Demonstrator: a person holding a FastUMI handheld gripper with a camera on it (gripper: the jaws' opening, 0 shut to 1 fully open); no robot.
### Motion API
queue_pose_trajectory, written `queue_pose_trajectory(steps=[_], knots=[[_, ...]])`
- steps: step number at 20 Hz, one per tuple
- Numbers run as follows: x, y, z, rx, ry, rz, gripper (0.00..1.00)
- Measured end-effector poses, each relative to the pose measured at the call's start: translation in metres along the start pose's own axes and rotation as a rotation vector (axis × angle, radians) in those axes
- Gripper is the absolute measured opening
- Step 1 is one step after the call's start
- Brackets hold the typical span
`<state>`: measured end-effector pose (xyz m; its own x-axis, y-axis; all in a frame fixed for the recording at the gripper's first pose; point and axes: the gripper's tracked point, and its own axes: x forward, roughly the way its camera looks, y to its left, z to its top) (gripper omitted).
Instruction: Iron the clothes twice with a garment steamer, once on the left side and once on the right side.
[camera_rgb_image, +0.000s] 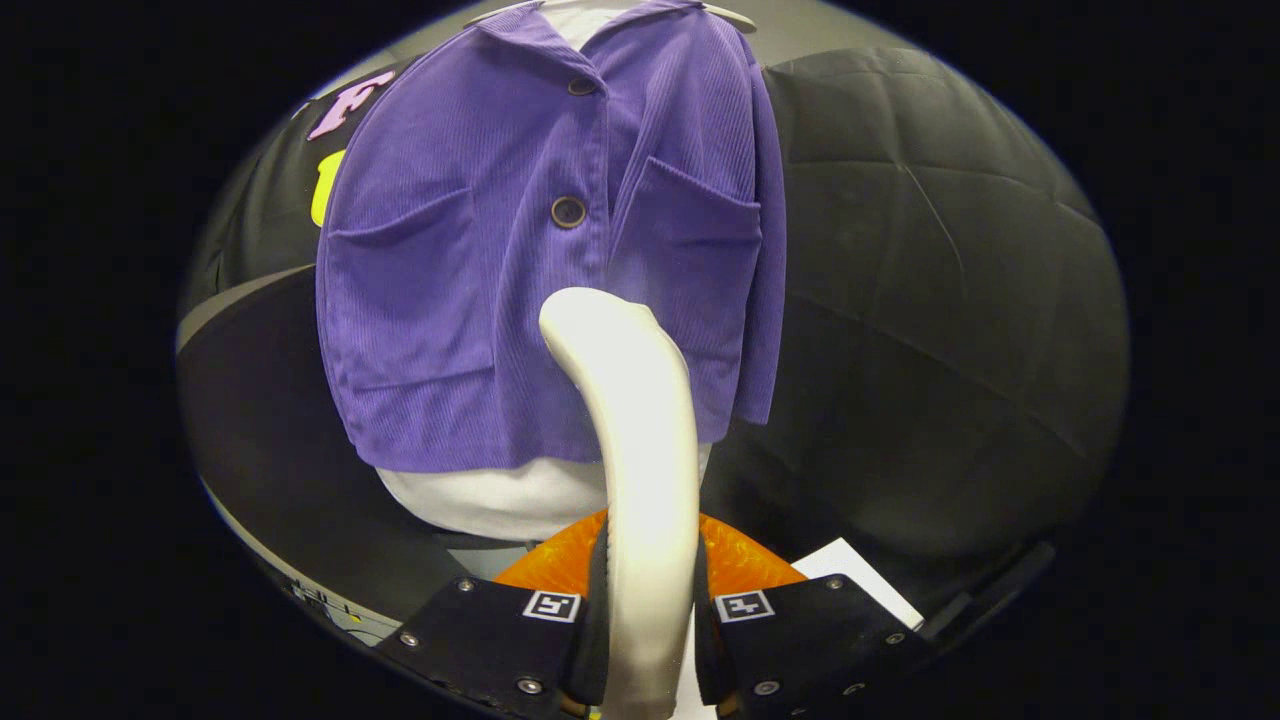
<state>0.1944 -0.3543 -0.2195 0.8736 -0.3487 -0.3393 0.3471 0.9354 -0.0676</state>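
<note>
Gripper (648, 610) clamped on steamer handle (640, 470); steamer head against purple jacket (480, 250), right of centre buttons, below pocket.

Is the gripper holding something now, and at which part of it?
Yes. The gripper is shut on the garment steamer, both fingers pressing the lower part of its handle; its head rests against the purple jacket.

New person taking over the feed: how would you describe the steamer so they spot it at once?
Start at the purple jacket hanging on the white form against the black wall. In front of it a pale curved wand rises from between the gripper fingers, which clamp its sides: that is the steamer. It is the only smooth, cream-coloured thing crossing the jacket's front, its tip just below the lower button.
</note>
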Motion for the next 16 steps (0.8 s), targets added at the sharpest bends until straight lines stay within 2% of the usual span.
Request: queue_pose_trajectory(steps=[7,10,16], knots=[[-0.010,0.010,-0.014,0.009,0.031,0.016,0.34],[-0.037,0.022,-0.036,0.028,0.051,0.046,0.35],[-0.114,0.070,-0.062,-0.056,0.053,0.113,0.34]])
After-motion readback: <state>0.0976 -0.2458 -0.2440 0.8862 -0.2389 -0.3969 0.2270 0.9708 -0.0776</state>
